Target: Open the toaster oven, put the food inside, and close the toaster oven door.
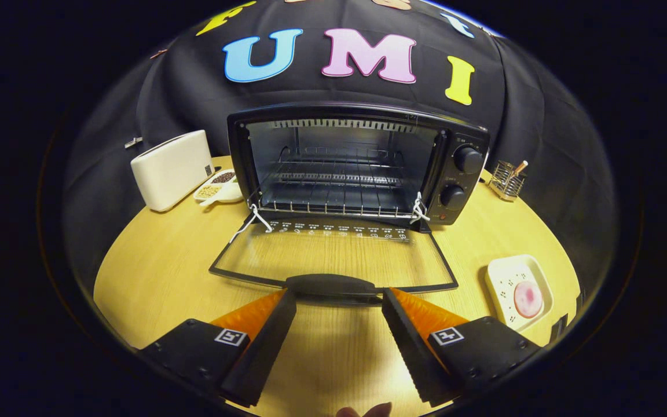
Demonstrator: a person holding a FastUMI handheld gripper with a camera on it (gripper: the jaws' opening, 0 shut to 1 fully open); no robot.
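Toaster oven sat at the counter's far edge, its door already folded down flat, rack bare. Tool was released, fingers spread wide just short of the door handle, holding nothing. Food lay on its plate near the right edge. Loading and closing seemingly remained.

My toaster oven is black w/ 2 round knobs on its right side. It sits at the back of the table. Its glass door is open & lies flat on the table, handle just ahead of my fingers. Wire rack inside, no food on it. The food, pink & round, sits on a small plate to the oven's right.
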